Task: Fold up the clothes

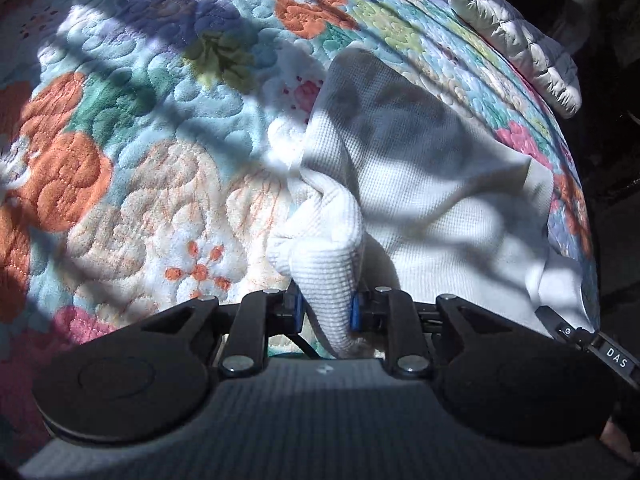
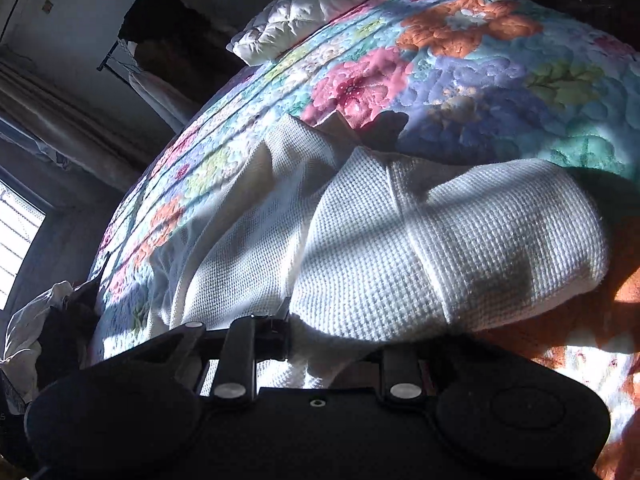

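Left wrist view: the left gripper [image 1: 326, 306] has its jaws clamped on a bunched corner of the white waffle-knit garment [image 1: 420, 184], which spreads ahead and right over the floral quilt [image 1: 120, 140]. Right gripper [image 2: 332, 344] pinches the same cloth's fold; quilted pillow [image 2: 320, 8] lies beyond.

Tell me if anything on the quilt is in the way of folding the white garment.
Nothing visible is. Both grippers, left and right, grip the garment; the quilt beside it looks bare. The pillow lies apart.
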`<state>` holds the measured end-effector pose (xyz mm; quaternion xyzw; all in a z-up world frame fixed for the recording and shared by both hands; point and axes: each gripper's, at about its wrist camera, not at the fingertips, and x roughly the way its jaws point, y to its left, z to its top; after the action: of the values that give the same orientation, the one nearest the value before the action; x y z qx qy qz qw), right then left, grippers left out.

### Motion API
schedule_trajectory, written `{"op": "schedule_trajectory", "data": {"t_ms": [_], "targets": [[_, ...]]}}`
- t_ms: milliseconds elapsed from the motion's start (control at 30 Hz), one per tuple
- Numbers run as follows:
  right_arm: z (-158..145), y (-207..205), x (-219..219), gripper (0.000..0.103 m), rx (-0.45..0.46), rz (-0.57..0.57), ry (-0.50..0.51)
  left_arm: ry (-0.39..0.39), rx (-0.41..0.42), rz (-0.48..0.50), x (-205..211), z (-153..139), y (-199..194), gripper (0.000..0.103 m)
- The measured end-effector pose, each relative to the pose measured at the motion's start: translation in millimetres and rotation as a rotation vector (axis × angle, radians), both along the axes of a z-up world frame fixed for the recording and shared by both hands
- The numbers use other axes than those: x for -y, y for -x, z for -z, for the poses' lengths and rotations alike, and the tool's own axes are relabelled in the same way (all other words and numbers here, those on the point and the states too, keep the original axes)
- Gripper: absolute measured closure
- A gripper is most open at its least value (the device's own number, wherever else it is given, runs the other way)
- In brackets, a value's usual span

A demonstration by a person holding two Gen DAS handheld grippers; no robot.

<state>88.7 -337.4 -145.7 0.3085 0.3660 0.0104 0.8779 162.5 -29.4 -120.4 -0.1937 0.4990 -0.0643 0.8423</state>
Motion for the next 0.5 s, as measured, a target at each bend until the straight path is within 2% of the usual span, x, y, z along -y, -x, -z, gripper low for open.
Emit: {"op": "schedule_trajectory", "data": {"t_ms": [133, 167, 200, 267, 367, 400, 500], "targets": [[-36, 3, -20, 0.077, 0.145, -0.113, 0.295, -0.026, 0.041, 0.044, 11, -17, 8, 0.083], [-38, 6, -19, 0.077, 0.154, -0.122, 0.316, -0.015, 0.024, 0.050, 13, -12, 8, 0.083], [-38, 8, -16, 0.077, 0.152, -0.124, 0.317, -0.008, -0.006, 0.049, 14, -4, 7, 0.082], [-19, 7, 0, 0.077, 0.081, -0.102, 0.260, 0.007, -0.062, 0.037, 16, 14, 5, 0.081], [11, 11, 19, 0.074, 0.023, -0.059, 0.176, 0.004, -0.078, 0.028, 18, 21, 2, 0.080], [14, 12, 20, 0.073, 0.023, -0.056, 0.172, -0.005, -0.080, 0.035, 19, 19, 2, 0.080], [9, 8, 10, 0.072, 0.020, -0.080, 0.245, -0.002, -0.100, 0.031, 17, 18, 1, 0.076]]}}
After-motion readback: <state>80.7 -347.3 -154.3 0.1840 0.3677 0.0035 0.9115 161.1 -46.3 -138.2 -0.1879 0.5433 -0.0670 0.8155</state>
